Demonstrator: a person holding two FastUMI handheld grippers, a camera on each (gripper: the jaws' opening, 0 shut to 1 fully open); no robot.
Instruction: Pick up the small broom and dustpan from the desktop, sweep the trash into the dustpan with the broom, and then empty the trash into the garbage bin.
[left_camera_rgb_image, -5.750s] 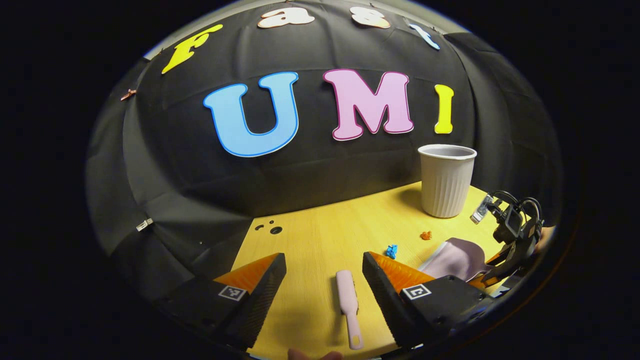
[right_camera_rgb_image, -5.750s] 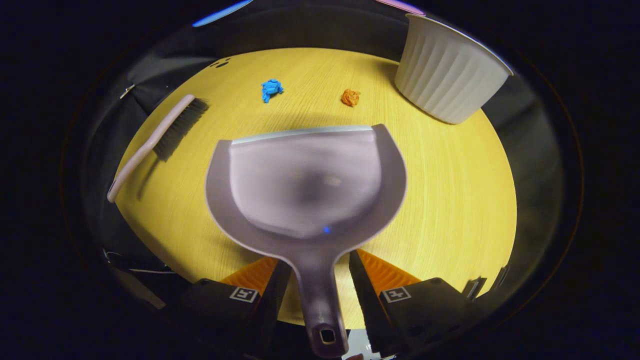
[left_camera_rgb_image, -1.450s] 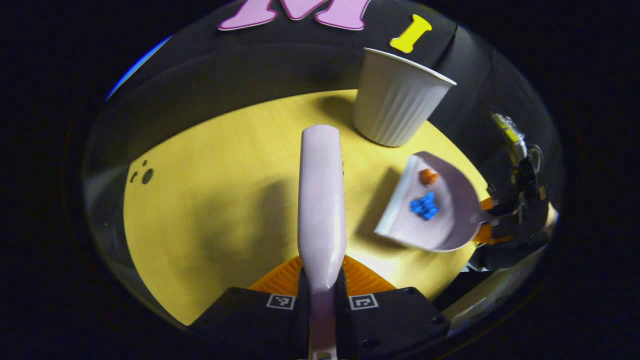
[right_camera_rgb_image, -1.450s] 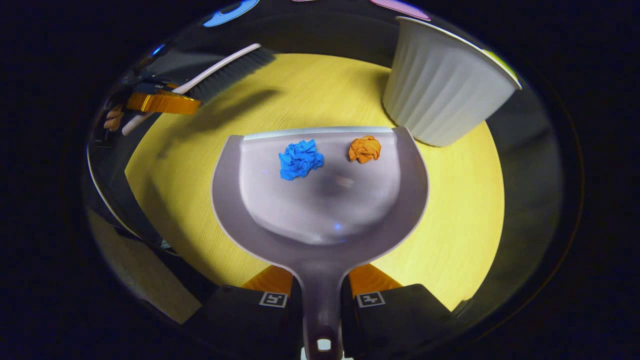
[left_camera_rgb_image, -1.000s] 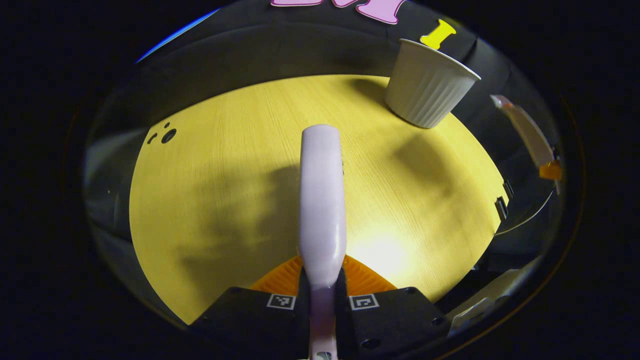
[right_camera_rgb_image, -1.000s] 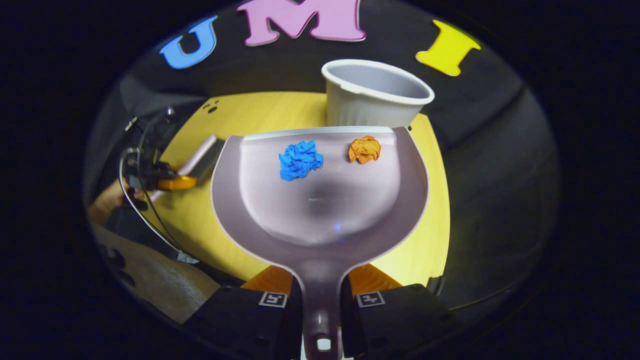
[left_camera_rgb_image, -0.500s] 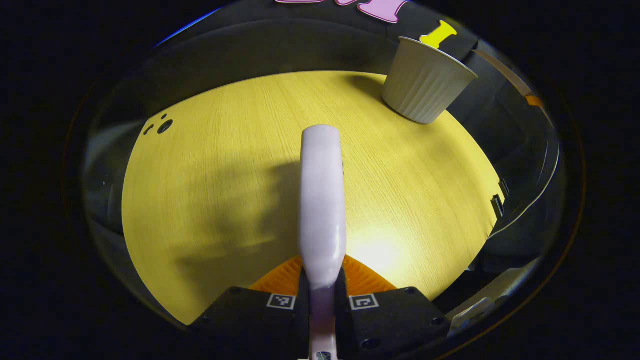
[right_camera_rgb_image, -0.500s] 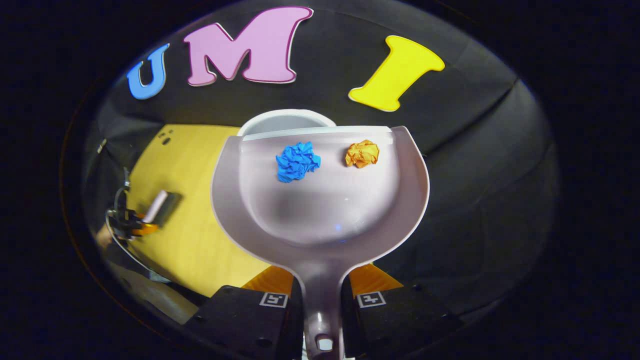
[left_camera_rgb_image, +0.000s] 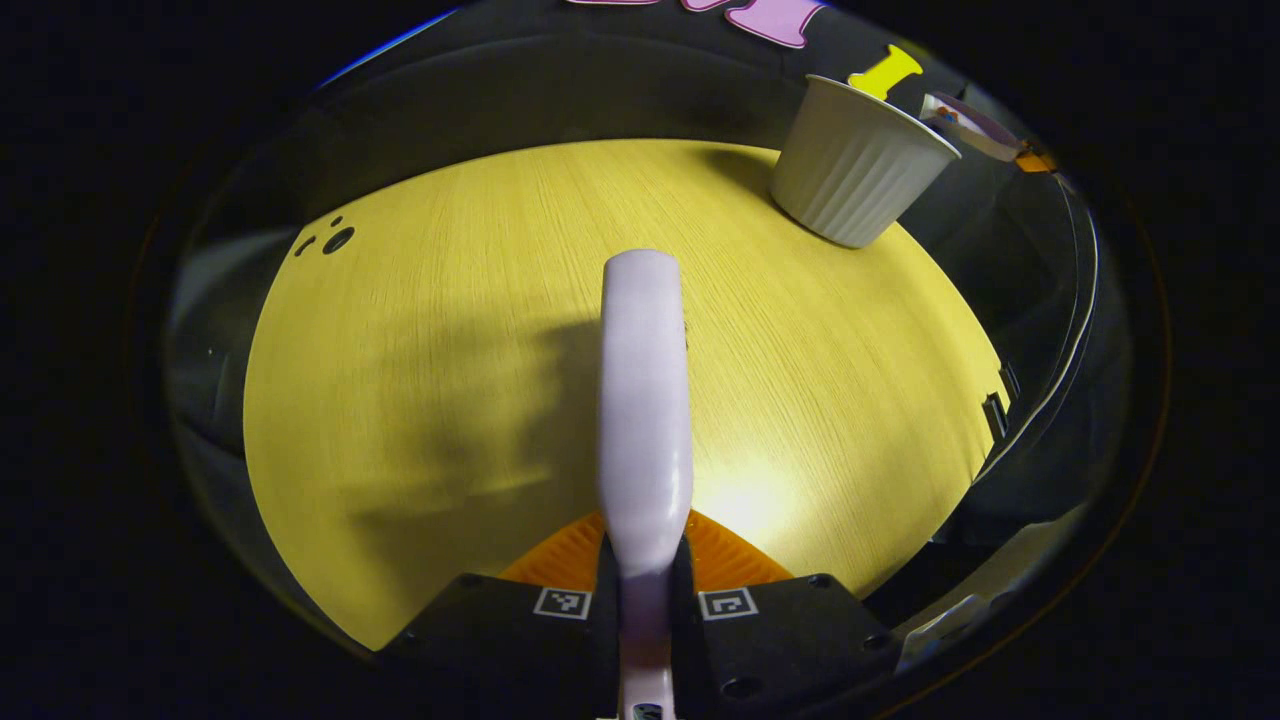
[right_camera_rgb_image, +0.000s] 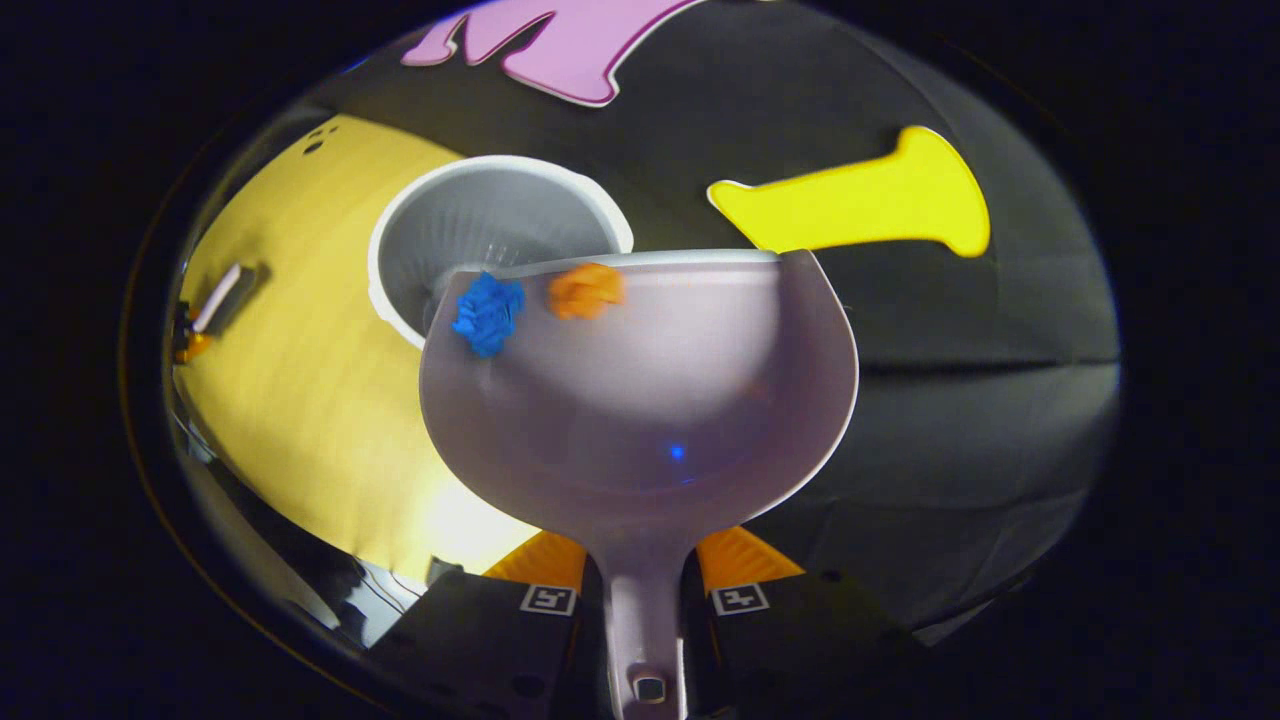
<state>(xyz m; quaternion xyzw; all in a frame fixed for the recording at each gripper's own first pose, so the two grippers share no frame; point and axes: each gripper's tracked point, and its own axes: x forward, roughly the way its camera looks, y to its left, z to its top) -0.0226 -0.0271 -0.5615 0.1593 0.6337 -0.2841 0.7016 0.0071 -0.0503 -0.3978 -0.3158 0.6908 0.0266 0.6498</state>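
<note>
The light, stiff dustpan (right_camera_rgb_image: 640, 400), clamped at its handle by the right gripper (right_camera_rgb_image: 645, 600), is tilted over the garbage bin (right_camera_rgb_image: 490, 235) near the desk's far edge, loose paper wads at its lip, while the broom (left_camera_rgb_image: 645, 400) is pinched by the left gripper (left_camera_rgb_image: 645, 600).

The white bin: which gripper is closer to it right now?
Right. The right gripper holds the dustpan tipped over the bin. The left gripper, holding the broom, is far across the table from it.
</note>
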